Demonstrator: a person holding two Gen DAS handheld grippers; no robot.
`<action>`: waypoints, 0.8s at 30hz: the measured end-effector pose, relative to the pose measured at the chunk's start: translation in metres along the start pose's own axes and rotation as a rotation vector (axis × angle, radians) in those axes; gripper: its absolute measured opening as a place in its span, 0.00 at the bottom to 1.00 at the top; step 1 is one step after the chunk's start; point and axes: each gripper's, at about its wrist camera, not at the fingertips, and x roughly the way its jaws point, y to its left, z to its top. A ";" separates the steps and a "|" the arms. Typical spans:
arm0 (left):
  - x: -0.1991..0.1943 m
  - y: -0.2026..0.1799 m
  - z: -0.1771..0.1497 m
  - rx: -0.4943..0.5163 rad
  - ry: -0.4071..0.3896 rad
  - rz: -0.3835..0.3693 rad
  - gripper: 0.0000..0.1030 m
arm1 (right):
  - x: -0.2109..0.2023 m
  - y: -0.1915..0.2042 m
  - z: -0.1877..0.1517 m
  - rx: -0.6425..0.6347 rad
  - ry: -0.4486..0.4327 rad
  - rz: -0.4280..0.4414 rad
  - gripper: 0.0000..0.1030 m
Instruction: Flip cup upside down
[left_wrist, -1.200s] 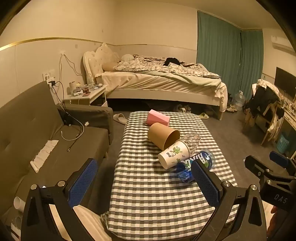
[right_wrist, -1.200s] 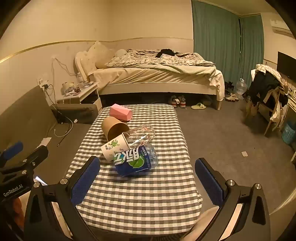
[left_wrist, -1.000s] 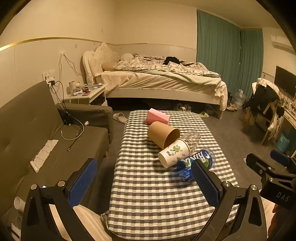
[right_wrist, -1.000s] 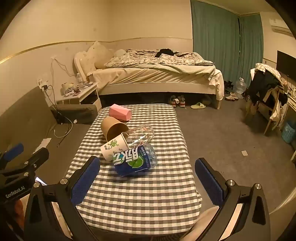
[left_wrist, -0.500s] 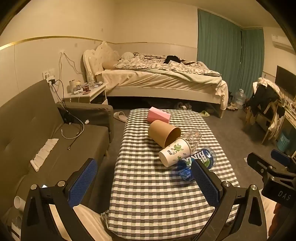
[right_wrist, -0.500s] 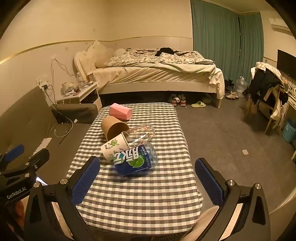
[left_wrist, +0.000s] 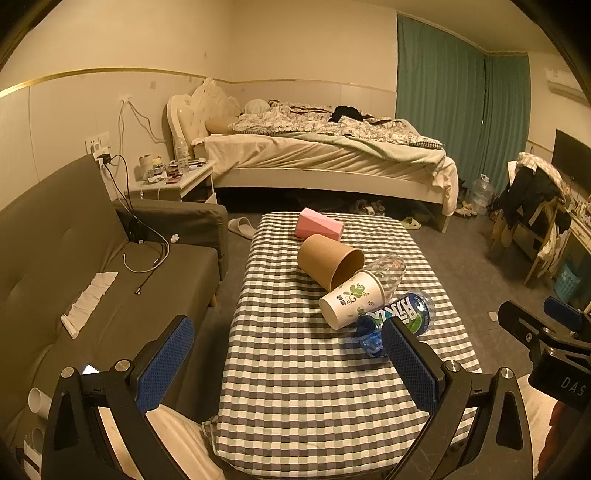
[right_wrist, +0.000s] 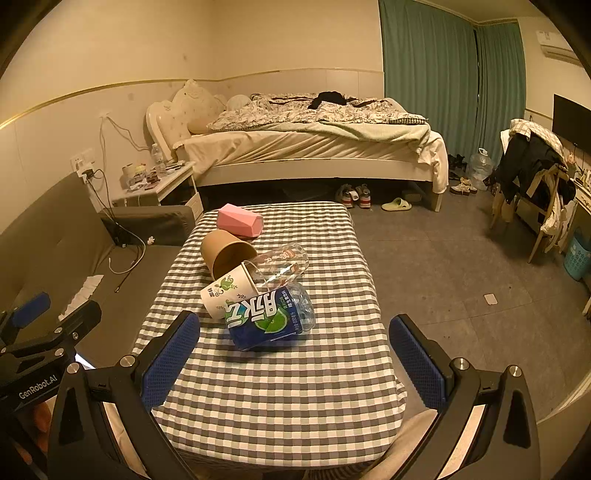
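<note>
Several cups lie on their sides on a checkered table (left_wrist: 295, 398) (right_wrist: 295, 398). A brown paper cup (left_wrist: 328, 260) (right_wrist: 226, 252), a white printed paper cup (left_wrist: 351, 299) (right_wrist: 225, 292), a clear plastic cup (left_wrist: 386, 267) (right_wrist: 279, 264) and a blue-labelled clear cup (left_wrist: 397, 321) (right_wrist: 269, 317) lie together mid-table. My left gripper (left_wrist: 288, 365) is open and empty near the table's near edge. My right gripper (right_wrist: 295, 358) is open and empty, short of the blue-labelled cup.
A pink box (left_wrist: 319, 229) (right_wrist: 240, 220) lies at the table's far end. A grey sofa (left_wrist: 74, 258) stands left of the table. A bed (left_wrist: 325, 155) is behind it. A chair with clothes (left_wrist: 532, 214) stands at the right.
Both grippers have drifted only slightly; the cups sit a little lower in the left wrist view. Nothing was taken hold of and both grippers stay open.
</note>
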 end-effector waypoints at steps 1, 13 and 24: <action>-0.001 0.000 0.000 0.000 -0.001 0.001 1.00 | 0.000 0.000 0.000 0.000 0.001 0.000 1.00; 0.001 0.001 -0.002 -0.002 0.009 0.003 1.00 | 0.007 0.000 -0.004 0.013 0.012 0.001 1.00; 0.003 0.002 -0.005 -0.004 0.016 0.005 1.00 | 0.009 -0.002 -0.005 0.016 0.017 0.002 1.00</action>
